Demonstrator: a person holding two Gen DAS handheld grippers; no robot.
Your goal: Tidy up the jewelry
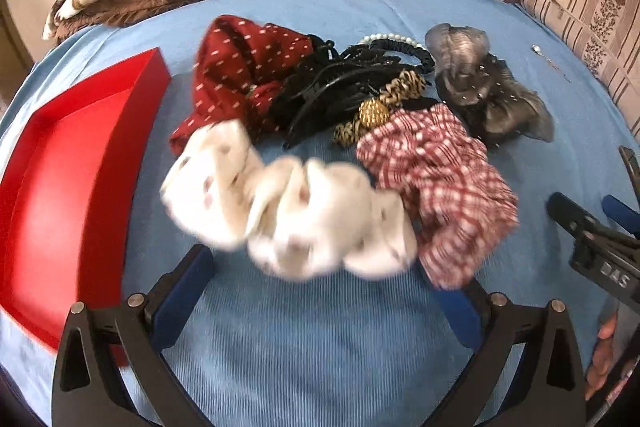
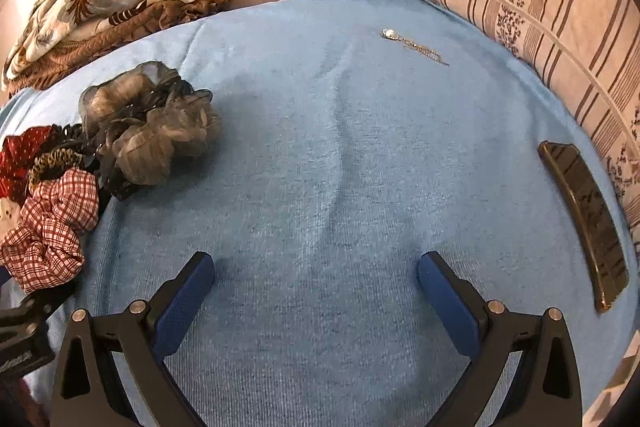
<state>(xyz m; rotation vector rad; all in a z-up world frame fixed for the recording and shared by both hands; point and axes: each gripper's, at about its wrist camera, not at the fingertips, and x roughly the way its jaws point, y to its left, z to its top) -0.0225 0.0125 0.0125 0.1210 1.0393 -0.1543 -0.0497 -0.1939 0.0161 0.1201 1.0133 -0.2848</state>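
A blue towel [image 2: 320,167] covers the bed. Left gripper [image 1: 320,267], jaws apart, hovers by a blurred white scrunchie [image 1: 288,211] beside a red tray [image 1: 72,187]. Right gripper [image 2: 316,271] gapes empty.

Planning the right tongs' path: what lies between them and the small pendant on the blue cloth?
Nothing: in the right wrist view, only bare blue cloth stretches from the right tongs to the pendant.

- Blue towel [image 2: 320,155]: matt, nubbly terry cloth.
- Red tray [image 1: 72,163]: smooth, faintly satiny.
- White scrunchie [image 1: 288,211]: soft cloth.
- Grey scrunchie [image 2: 152,131]: sheer, shimmery fabric.
- Black claw clip [image 1: 320,95]: glossy plastic.
- Phone [image 2: 584,223]: glassy, reflective.
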